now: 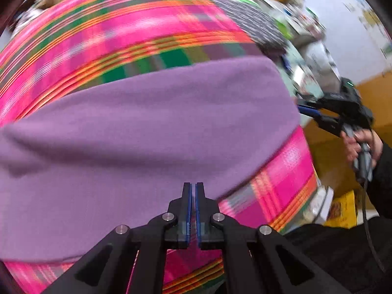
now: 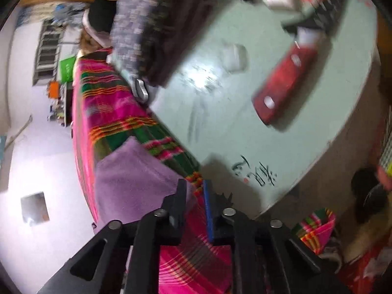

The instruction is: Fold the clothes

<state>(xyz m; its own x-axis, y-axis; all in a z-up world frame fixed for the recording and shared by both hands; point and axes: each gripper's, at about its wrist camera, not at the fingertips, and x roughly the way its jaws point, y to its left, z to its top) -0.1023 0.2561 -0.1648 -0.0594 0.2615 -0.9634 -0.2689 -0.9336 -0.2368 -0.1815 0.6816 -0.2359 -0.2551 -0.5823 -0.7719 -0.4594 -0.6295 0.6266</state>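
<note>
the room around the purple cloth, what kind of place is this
Probably a lived-in home room, not a lab. A purple cloth lies on a bright pink plaid blanket, a pale green table beside it carries everyday clutter such as a red case, and a barred window sits in a plain white wall.

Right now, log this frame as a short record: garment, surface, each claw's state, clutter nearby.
garment: purple cloth, lying flat
surface: pink plaid blanket
left claw: shut at the cloth's near edge; grip on fabric unclear
right claw: open, cloth corner between the jaws, not pinched
clutter: red case on pale green table
blur: heavy in both views
</note>
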